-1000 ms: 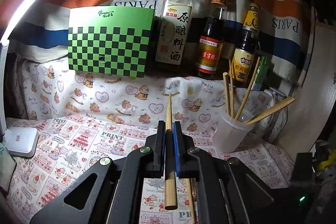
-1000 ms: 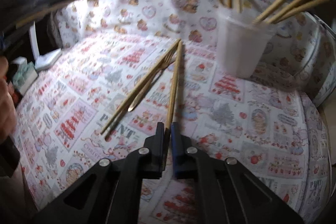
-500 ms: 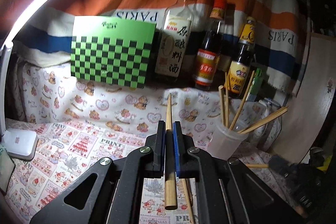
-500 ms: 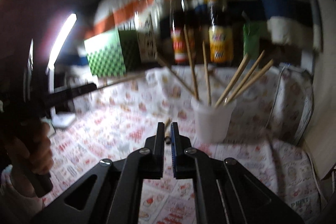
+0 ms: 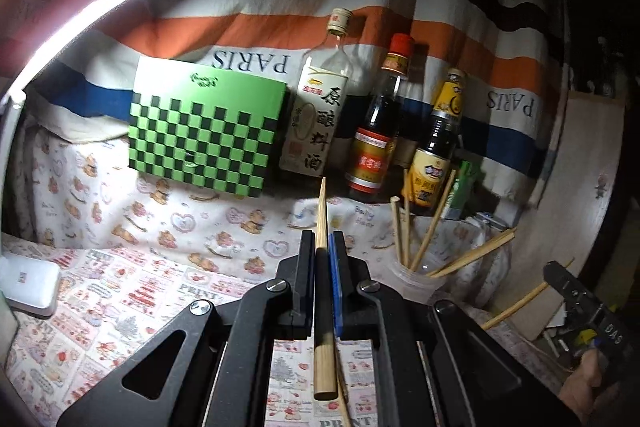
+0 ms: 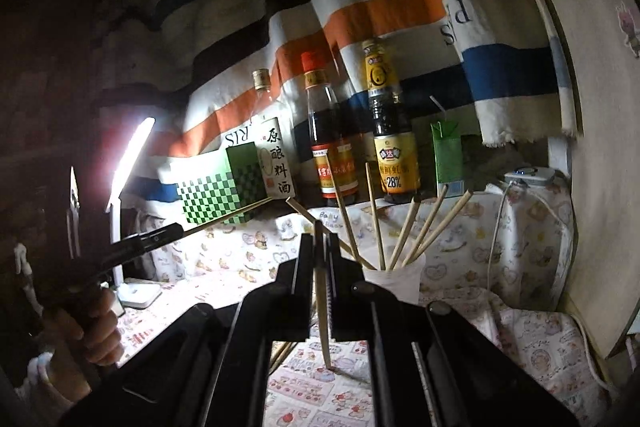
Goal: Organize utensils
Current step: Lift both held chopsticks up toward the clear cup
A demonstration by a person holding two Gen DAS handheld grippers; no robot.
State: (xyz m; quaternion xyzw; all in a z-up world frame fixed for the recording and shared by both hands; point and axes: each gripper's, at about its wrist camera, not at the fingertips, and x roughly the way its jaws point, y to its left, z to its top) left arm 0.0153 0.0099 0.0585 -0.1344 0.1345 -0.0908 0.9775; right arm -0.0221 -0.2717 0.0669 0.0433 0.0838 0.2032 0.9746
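My left gripper (image 5: pixel 322 239) is shut on a wooden chopstick (image 5: pixel 321 211) that points up and forward above the patterned cloth. It also shows at the left of the right wrist view (image 6: pixel 176 227) with its chopstick (image 6: pixel 236 215). My right gripper (image 6: pixel 320 239) is shut on another chopstick (image 6: pixel 323 307), held in the air to the left of the clear plastic cup (image 6: pixel 394 285). The cup holds several chopsticks (image 6: pixel 424 227). In the left wrist view the cup (image 5: pixel 416 281) stands at the right, and the right gripper (image 5: pixel 580 303) shows at the far right edge.
Three sauce bottles (image 5: pixel 376 131) and a green checkered box (image 5: pixel 204 135) stand against the striped cloth at the back. A white lamp base (image 5: pixel 28 283) sits at the left. More utensils (image 6: pixel 284 351) lie on the cloth under my right gripper. A wooden board (image 6: pixel 592 147) stands at the right.
My right gripper has lifted its chopstick off the cloth and tilted up toward the cup. My left gripper has drawn back and up a little, still holding its chopstick.
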